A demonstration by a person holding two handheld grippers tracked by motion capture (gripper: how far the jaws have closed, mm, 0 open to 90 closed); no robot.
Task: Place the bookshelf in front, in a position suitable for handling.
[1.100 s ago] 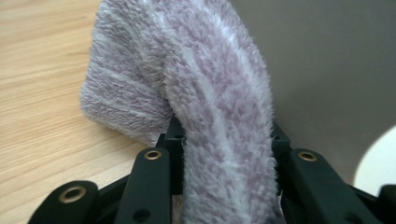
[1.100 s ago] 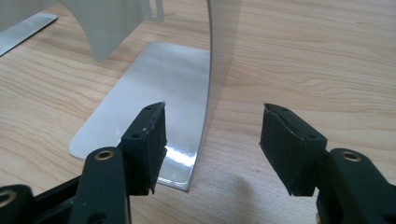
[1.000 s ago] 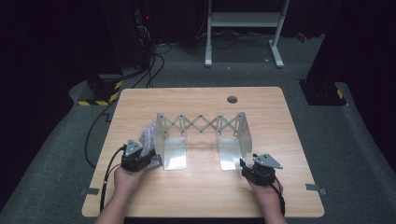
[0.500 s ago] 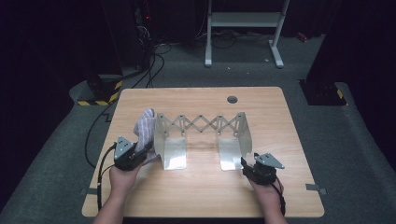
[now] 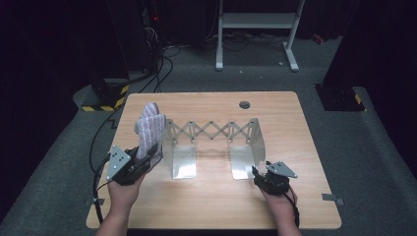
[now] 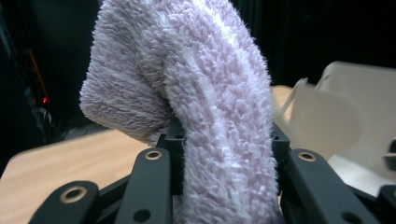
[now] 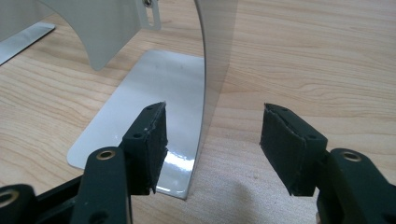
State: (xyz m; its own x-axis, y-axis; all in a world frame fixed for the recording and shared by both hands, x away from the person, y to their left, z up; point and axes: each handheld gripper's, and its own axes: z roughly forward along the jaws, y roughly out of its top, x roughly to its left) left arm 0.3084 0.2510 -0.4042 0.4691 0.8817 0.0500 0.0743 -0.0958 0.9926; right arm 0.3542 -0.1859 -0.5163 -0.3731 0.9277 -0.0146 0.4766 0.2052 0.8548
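left gripper (image 5: 150, 156) clamped on a fluffy pale-pink sock (image 5: 148, 129), held upright above the table's left side; its top flops over. soft, light, limp, non-slip pile; a mid-body pinch suits it. right gripper (image 5: 256, 173) with jaws apart, astride the expanding metal rack's (image 5: 211, 132) right upright, pads not pressing. the rack looks thin and stiff. wooden table (image 5: 305, 147), grey carpet (image 5: 373, 147), dark room beyond.
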